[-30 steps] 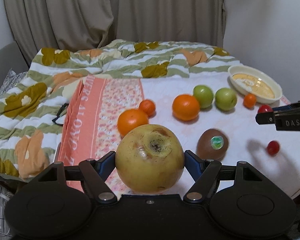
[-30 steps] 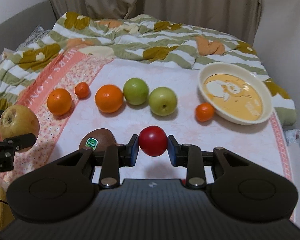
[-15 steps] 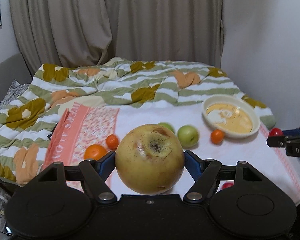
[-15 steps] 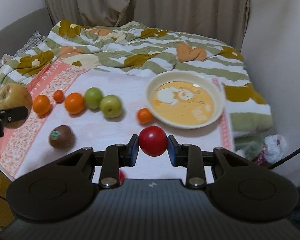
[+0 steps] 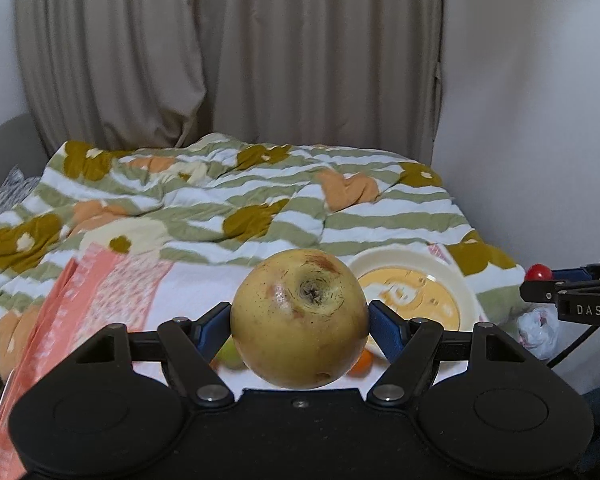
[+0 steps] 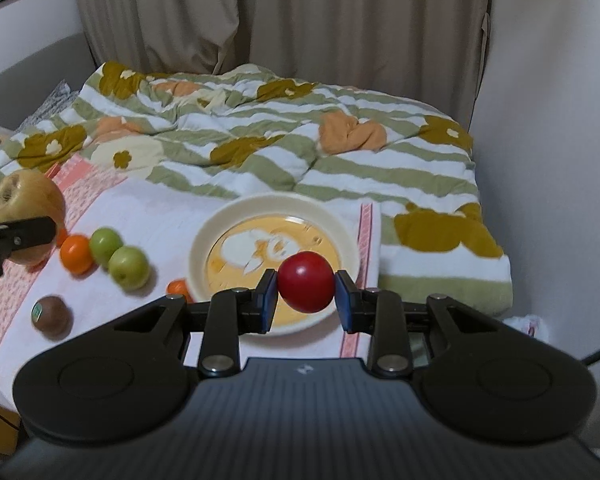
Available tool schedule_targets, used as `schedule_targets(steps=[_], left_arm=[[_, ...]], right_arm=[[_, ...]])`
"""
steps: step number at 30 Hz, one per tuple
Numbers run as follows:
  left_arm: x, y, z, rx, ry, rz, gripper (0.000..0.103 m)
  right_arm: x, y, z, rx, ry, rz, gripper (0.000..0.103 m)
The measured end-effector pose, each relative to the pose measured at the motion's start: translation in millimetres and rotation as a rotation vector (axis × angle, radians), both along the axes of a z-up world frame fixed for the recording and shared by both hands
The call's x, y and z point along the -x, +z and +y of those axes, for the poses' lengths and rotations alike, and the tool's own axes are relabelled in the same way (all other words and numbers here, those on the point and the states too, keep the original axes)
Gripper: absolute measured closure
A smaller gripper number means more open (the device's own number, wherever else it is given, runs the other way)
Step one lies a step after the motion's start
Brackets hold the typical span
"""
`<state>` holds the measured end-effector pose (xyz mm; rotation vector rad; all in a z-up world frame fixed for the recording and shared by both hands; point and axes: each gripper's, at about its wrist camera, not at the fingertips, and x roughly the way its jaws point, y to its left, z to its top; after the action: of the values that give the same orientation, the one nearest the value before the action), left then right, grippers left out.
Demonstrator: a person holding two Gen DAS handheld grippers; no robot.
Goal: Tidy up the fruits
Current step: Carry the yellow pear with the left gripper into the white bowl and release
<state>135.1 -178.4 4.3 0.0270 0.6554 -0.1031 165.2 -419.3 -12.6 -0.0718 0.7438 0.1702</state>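
Item one: yellow pear, clamped between the jaws of my left gripper, centre of the left wrist view. It is near round, with no clear long axis; its dark calyx pit faces up and toward the camera.

Item two: red tomato, gripped by the jaws of my right gripper, centre of the right wrist view, in front of the bowl. Round, with no end I can tell apart.

Item three: cream bowl with a yellow printed floor, nothing in it.

Loose on the cloth, left of the bowl in the right view: two green apples, a large orange, a small orange touching the bowl's rim, and a kiwi with a sticker.

Setting: a bed with a white and pink cloth, a striped floral duvet behind, beige curtains, and a pale wall at right.
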Motion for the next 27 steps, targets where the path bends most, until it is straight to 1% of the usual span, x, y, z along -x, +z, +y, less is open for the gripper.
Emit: schedule_targets(steps=[7, 12, 15, 19, 22, 27], left_arm=[[-63.3, -11.8, -34.6, -0.004, -0.087, 0.026, 0.026], [-110.5, -34.0, -59.8, -0.011, -0.158, 0.072, 0.026], [-133.5, -51.1, -73.7, -0.031, -0.200, 0.095, 0.026], [-158.2, -73.6, -87.3, -0.047, -0.261, 0.123, 0.026], [-173.9, -89.7, -95.4, -0.059, -0.293, 0.144, 0.026], [-188.7, -110.5, -105.4, -0.074, -0.328, 0.177, 0.026]], right_arm=[[-46.8, -6.3, -17.7, -0.021, -0.029, 0.007, 0.057], [-79.6, -21.5, -24.4, -0.030, -0.053, 0.033, 0.057], [-95.7, -32.1, -27.5, -0.027, -0.071, 0.054, 0.057], [-110.2, -45.3, -34.5, -0.049, -0.092, 0.075, 0.057], [-116.5, -53.9, -37.1, -0.044, -0.107, 0.094, 0.057], [-123.8, -62.6, -41.0, -0.041, -0.126, 0.114, 0.057]])
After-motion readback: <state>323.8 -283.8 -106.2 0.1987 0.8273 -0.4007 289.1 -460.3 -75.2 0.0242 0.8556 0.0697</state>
